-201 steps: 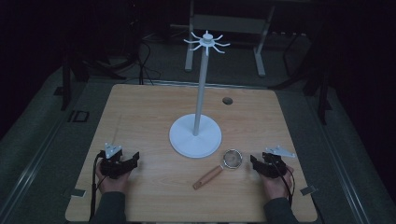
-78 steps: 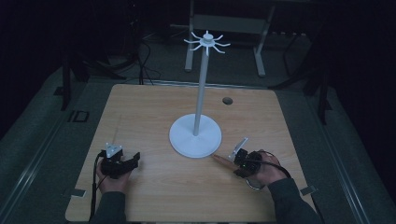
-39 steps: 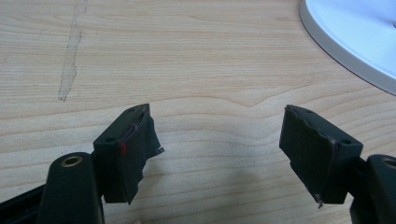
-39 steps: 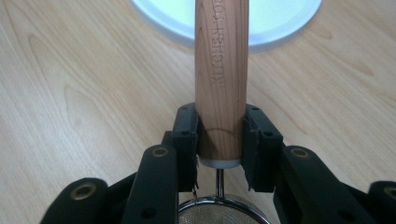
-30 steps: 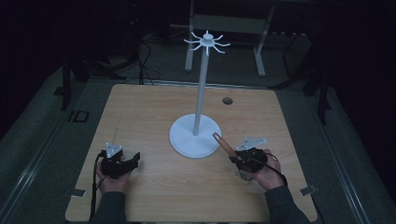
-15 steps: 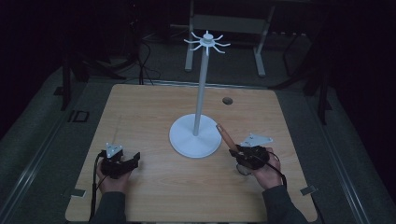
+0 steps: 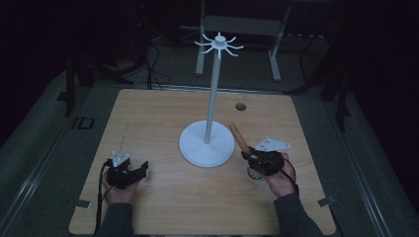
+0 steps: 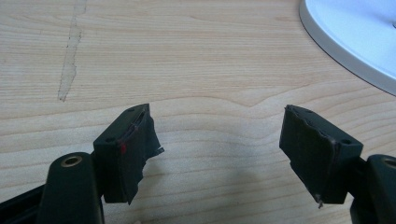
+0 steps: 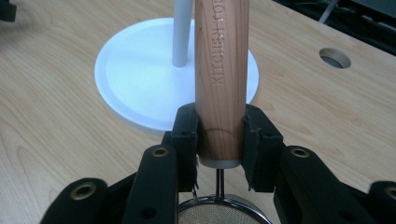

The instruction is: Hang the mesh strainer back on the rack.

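Right gripper view, nearest the lens: the right gripper [image 9: 219, 133] is clamped on the wooden handle [image 9: 220, 79] of a small strainer, both pads pressed against its lower end. The handle rises away from the jaws and bears stamped lettering. Below the jaws, the strainer's mesh bowl [image 9: 223, 211] hangs at the bottom edge. Beyond lie the white stand base [image 9: 140, 79] and a round hole [image 9: 335, 58] in the table.

Left gripper view: the left gripper [image 8: 219, 140] stands apart over bare wood, nothing between its jaws.

High view: the stand's full height, its thin pole [image 7: 213, 94] topped by radiating hooks [image 7: 218, 44]. The left gripper rests on the table [image 7: 163, 118]; the strainer is held just right of the base.
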{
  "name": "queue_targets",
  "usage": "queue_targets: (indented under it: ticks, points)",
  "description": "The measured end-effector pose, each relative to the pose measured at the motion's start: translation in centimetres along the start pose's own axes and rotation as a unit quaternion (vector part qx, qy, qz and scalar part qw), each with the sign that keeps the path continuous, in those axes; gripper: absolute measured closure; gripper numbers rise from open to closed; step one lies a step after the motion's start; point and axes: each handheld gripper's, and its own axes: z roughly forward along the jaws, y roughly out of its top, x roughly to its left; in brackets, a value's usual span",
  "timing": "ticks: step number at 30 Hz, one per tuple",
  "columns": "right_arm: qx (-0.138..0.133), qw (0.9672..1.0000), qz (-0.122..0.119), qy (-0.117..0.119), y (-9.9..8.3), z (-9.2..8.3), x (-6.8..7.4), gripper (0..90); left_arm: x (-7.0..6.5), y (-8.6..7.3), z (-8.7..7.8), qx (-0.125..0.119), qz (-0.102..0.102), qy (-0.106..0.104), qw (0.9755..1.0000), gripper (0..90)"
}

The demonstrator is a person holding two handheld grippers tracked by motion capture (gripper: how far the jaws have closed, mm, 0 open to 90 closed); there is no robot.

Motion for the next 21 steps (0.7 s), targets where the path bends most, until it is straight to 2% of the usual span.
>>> queue_targets:
  ticks: [10, 21]
  points:
    - [-0.021, 0.9997, 0.013, 0.001, 0.6, 0.0, 0.1, 69.1, 0.0, 0.0, 0.0, 0.000, 0.000, 0.000, 1.0000, 26.2]
    - [-0.045, 0.9989, 0.016, 0.002, 1.5, -0.2, 0.4, 69.1, 0.0, 0.0, 0.0, 0.000, 0.001, 0.000, 1.0000, 26.1]
